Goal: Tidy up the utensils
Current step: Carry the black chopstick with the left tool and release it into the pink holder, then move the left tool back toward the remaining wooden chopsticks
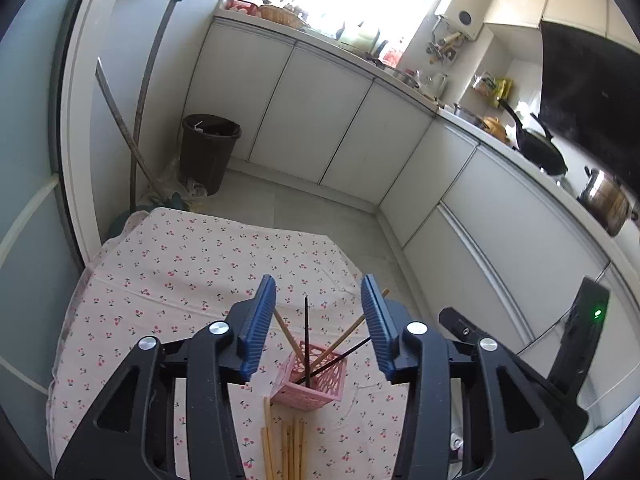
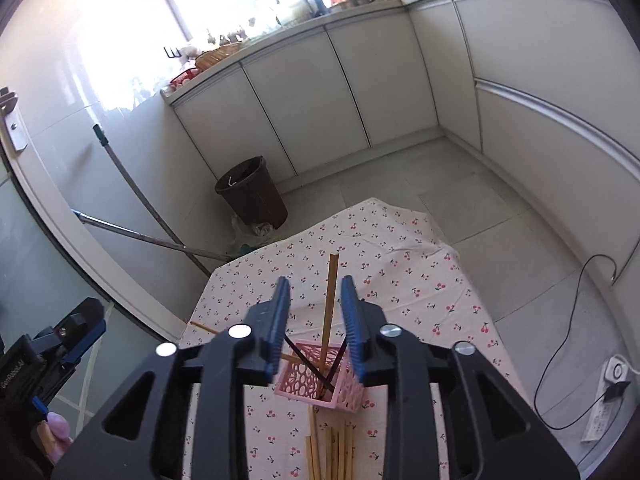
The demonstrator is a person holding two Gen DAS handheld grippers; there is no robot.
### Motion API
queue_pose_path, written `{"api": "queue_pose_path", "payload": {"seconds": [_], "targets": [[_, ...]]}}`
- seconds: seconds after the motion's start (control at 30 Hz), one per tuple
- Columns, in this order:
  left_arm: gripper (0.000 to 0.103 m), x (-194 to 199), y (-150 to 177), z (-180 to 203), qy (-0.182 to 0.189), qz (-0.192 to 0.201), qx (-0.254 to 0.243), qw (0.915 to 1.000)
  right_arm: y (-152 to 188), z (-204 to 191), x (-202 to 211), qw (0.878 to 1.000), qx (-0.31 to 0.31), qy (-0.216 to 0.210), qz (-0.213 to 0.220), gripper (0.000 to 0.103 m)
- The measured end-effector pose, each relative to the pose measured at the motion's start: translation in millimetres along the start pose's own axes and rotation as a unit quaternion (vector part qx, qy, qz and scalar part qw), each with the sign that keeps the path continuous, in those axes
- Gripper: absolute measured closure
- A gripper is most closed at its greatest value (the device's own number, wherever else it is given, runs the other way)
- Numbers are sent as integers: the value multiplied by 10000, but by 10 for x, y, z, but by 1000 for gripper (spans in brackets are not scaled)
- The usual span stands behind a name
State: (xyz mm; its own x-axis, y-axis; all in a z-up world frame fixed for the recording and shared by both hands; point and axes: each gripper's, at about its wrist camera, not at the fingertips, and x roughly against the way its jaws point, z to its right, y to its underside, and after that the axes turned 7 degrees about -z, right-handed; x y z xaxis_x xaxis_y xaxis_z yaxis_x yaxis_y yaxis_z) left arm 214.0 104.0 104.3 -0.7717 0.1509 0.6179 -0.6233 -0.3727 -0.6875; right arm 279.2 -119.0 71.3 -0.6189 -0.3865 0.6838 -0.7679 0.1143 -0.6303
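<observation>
Both tongs, left (image 1: pixel 319 314) and right (image 2: pixel 315 316), spread, pinching nothing, above pink basket (image 2: pixel 320 380) on table (image 2: pixel 400 280). Four chopsticks (image 1: pixel 306 336) stand inside; loose chopsticks (image 2: pixel 328 448) lie just before it, presumably next to load.

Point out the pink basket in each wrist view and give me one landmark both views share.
Left wrist: pink basket sits low centre on the cherry-print cloth, between the blue fingers.
Right wrist: pink basket sits low centre, just ahead of the loose wooden chopsticks.
Shared landmark: dark bin by the cabinets.
</observation>
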Motion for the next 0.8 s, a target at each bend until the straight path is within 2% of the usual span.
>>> {"api": "queue_pose_path", "payload": {"seconds": [0.1, 0.23, 0.57, 0.63, 0.8], "targets": [[47, -60, 102, 130, -286, -138, -367, 9988, 81, -45, 96, 9997, 199, 139, 89, 69], [44, -124, 286, 241, -627, -299, -697, 9951, 230, -35, 151, 9989, 378, 281, 7, 63], [31, -193, 660, 225, -919, -649, -793, 9905, 556, 40, 247, 9960, 644, 605, -130, 57], [28, -193, 705, 225, -954, -680, -778, 9901, 633, 63, 249, 9958, 639, 623, -184, 45], [22, -211, 850, 208, -1076, -799, -821, 9876, 794, 146, 267, 9950, 597, 769, -238, 36]]}}
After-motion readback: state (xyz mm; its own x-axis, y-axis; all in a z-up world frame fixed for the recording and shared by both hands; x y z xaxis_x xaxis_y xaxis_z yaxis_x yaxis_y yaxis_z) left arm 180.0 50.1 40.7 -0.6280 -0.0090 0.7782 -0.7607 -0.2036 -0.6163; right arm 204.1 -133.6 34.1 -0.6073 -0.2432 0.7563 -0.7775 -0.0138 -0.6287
